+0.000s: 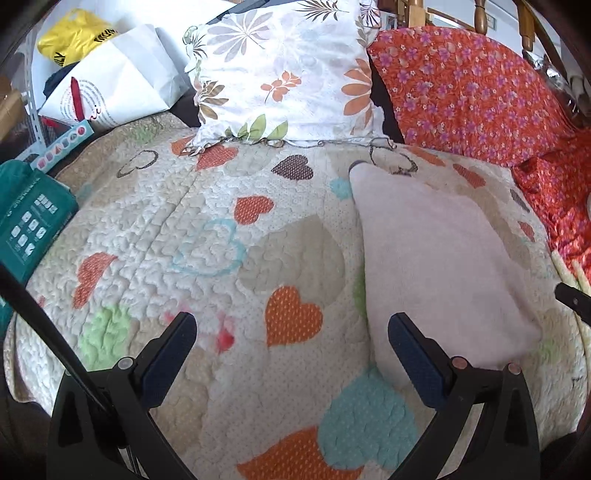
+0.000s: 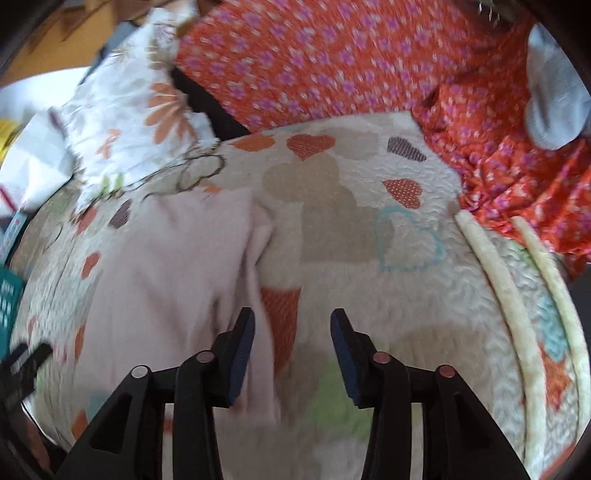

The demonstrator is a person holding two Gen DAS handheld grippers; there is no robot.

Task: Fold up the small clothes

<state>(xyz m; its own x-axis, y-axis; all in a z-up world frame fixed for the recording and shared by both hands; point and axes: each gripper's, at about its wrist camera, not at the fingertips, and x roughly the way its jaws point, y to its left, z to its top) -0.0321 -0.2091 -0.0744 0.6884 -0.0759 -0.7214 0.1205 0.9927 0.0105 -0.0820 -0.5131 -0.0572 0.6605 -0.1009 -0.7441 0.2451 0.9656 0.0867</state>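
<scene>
Where blurred right view fails, pink cloth crisp.

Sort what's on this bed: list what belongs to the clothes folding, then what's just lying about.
For the job:
- pale pink soft fleece garment, lying flat on the heart-patterned quilt
- left gripper, open
- right gripper, open

Lying about:
- white leaf-print pillow
- orange cloth with purple flowers
- white paper bag
- yellow plastic bag
- teal printed package

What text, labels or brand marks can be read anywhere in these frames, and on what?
Nothing reads clearly.
Yellow bag: black print, too small.
White paper bag: circular red print, illegible.
Green box: white icons and lettering, too small.
Right wrist view: blurred, no text.
</scene>
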